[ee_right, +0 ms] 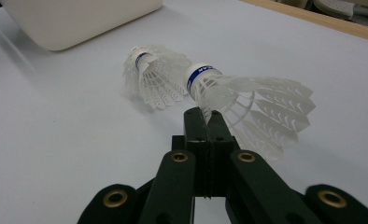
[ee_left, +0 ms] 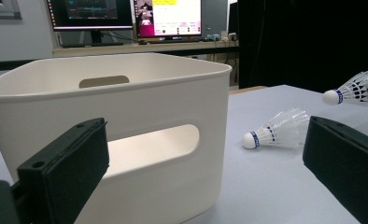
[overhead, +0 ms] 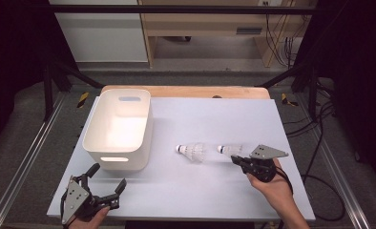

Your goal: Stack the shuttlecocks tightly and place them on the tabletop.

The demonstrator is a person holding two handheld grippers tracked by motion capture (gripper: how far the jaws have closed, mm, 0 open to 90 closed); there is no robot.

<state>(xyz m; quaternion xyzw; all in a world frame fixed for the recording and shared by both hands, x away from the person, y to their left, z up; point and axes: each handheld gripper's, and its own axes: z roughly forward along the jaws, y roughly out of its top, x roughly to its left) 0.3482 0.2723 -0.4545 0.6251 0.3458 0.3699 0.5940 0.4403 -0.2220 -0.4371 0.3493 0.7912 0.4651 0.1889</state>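
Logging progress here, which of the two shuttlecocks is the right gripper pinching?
The shuttlecock farther from the white bin: the held shuttlecock, feather skirt pinched in the right gripper.

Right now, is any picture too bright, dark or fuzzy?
High view: the white bin glares inside, the surroundings are dark. Left gripper view: its near tongs are soft. Right gripper view: the held shuttlecock is evenly lit and fairly sharp.

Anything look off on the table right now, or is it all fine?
Nothing stands out. The white bin sits upright, one shuttlecock lies on its side intact, and the right gripper is shut on the second shuttlecock by its skirt. The left gripper is open.
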